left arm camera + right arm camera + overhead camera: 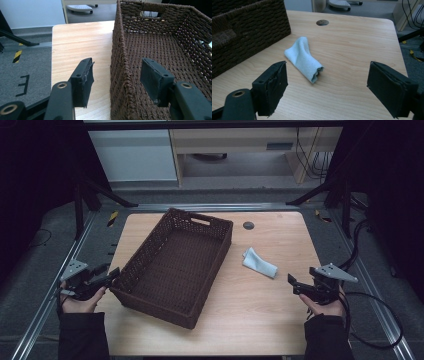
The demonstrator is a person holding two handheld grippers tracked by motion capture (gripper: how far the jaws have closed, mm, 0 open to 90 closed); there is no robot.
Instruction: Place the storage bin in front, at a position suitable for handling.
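A brown wicker basket is set at an angle on the left half of the wooden tabletop. The left gripper is held at the basket's near left corner; in the left gripper view its jaws are spread wide and straddle the basket's side wall, one pad outside and one inside, with neither pad pressed against the weave. A crumpled pale blue cloth is lying on the tabletop to the right of the basket, apart from it. The right gripper is held near the tabletop's right edge, its jaws released and empty, and is pointed toward the cloth, which is seen just ahead of the pads.
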